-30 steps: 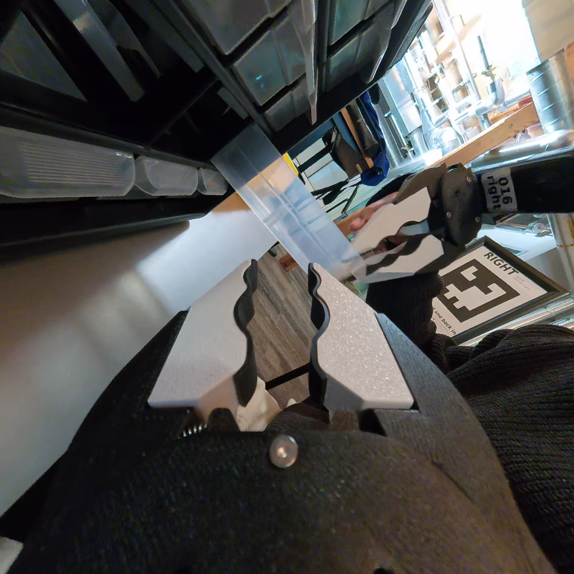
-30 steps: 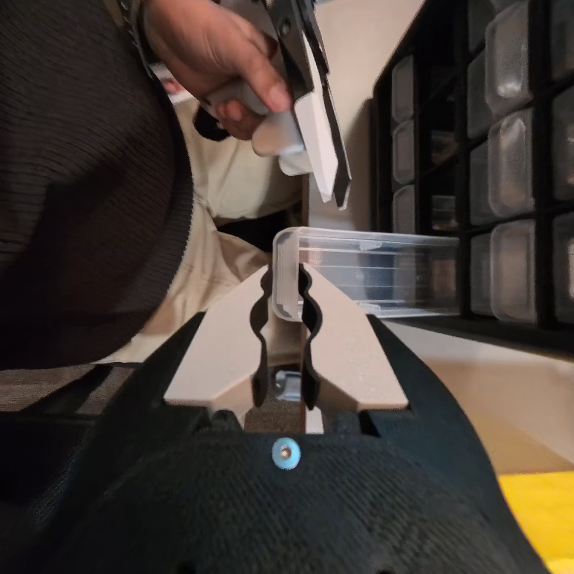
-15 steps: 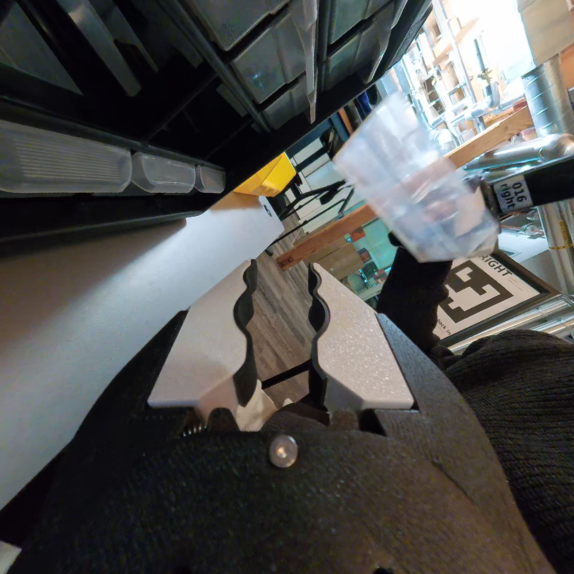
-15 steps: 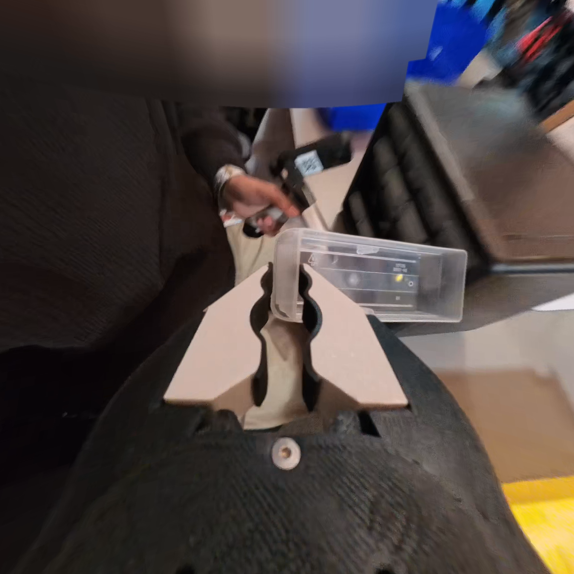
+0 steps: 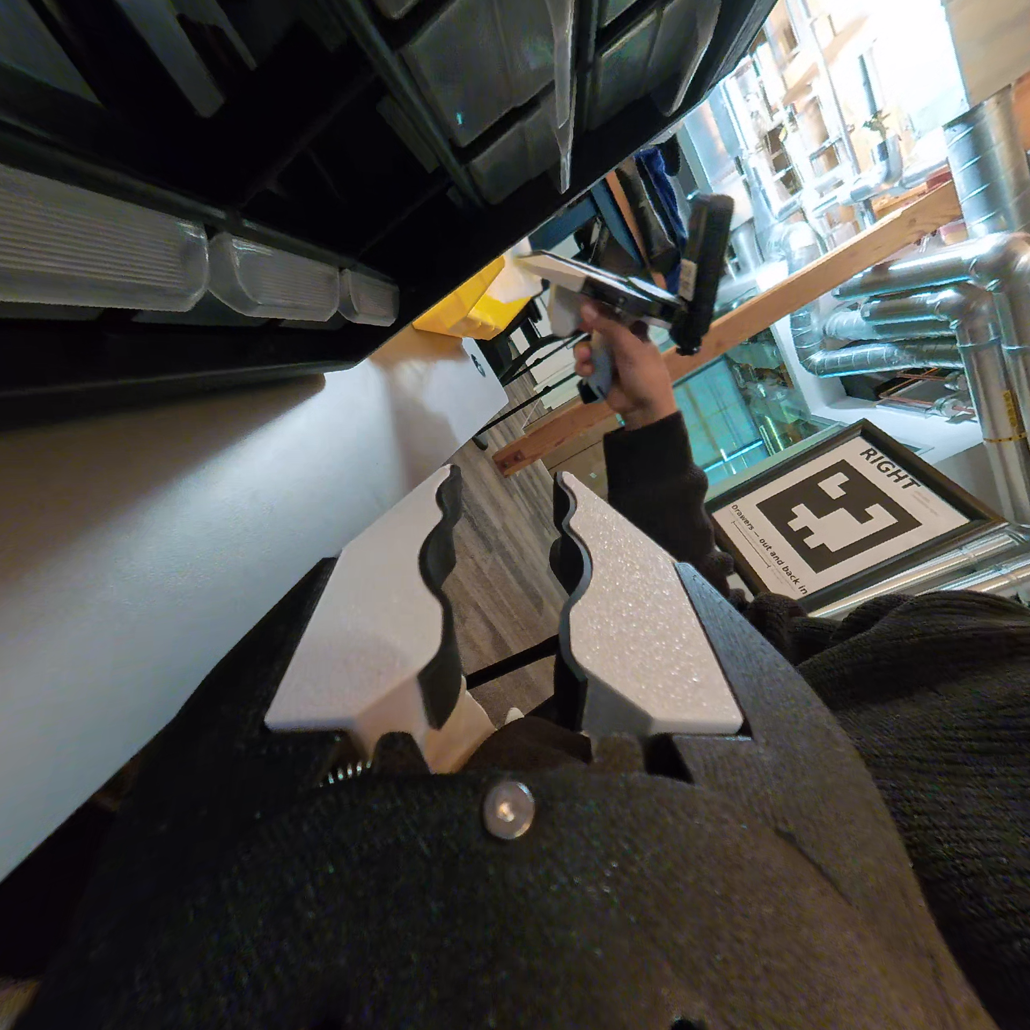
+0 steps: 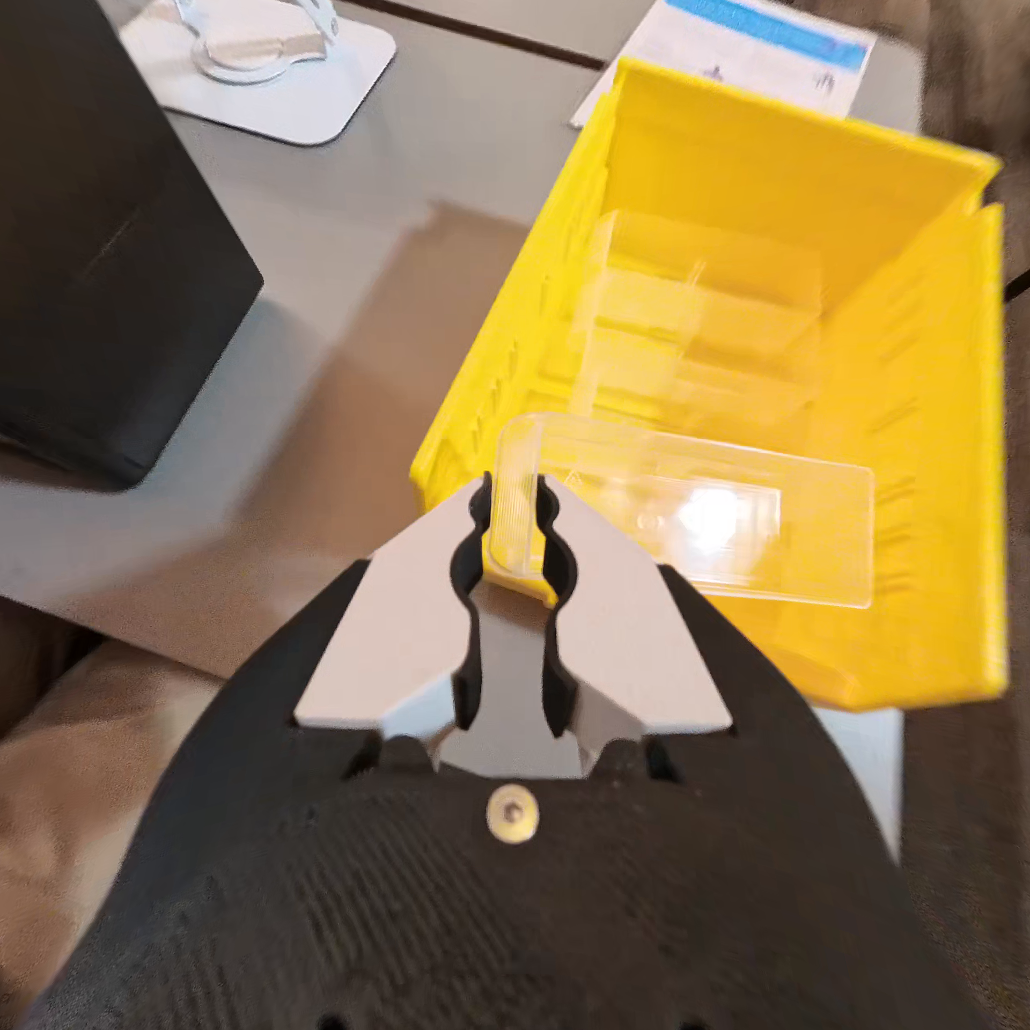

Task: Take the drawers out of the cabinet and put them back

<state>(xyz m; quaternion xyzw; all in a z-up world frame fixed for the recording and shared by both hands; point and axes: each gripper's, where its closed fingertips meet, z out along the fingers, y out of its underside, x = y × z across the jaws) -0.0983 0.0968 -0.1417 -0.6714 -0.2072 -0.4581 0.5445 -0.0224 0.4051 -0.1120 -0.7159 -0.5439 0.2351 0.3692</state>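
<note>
Largest first: 1 black cabinet (image 5: 312,184), filling the upper left of the left wrist frame. It sits on 1 pale table (image 5: 167,529). Along its lower edge, 3 clear drawer fronts (image 5: 267,278) sit in a row, seated in their slots. More translucent drawers fill the upper rows; some slots look dark, count not readable. In the right wrist frame the cabinet shows as a black block (image 6: 95,245) at upper left.

1 yellow bin (image 6: 903,390), centre to right of the right wrist frame, on the same table. Inside it lie clear drawers (image 6: 702,312), at least 2 stacked or overlapping; blur blocks an exact count.

1 clear drawer (image 6: 691,524) is in the right gripper (image 6: 514,482). The jaws are closed on its ribbed front end, and the body sticks out to the right over the bin's near corner. Can't tell whether it touches anything in the bin.

Left gripper (image 5: 507,485), lower centre of its frame: jaws apart, nothing between them, floor visible through the gap.

In the left wrist frame, 1 hand (image 5: 624,368) holds the right gripper's handle at upper centre, next to the cabinet's lower corner.

1 framed marker sign (image 5: 853,518), right edge of the left wrist frame.

1 white mat (image 6: 290,95) and 1 paper sheet (image 6: 752,56) lie along the top of the right wrist frame.
</note>
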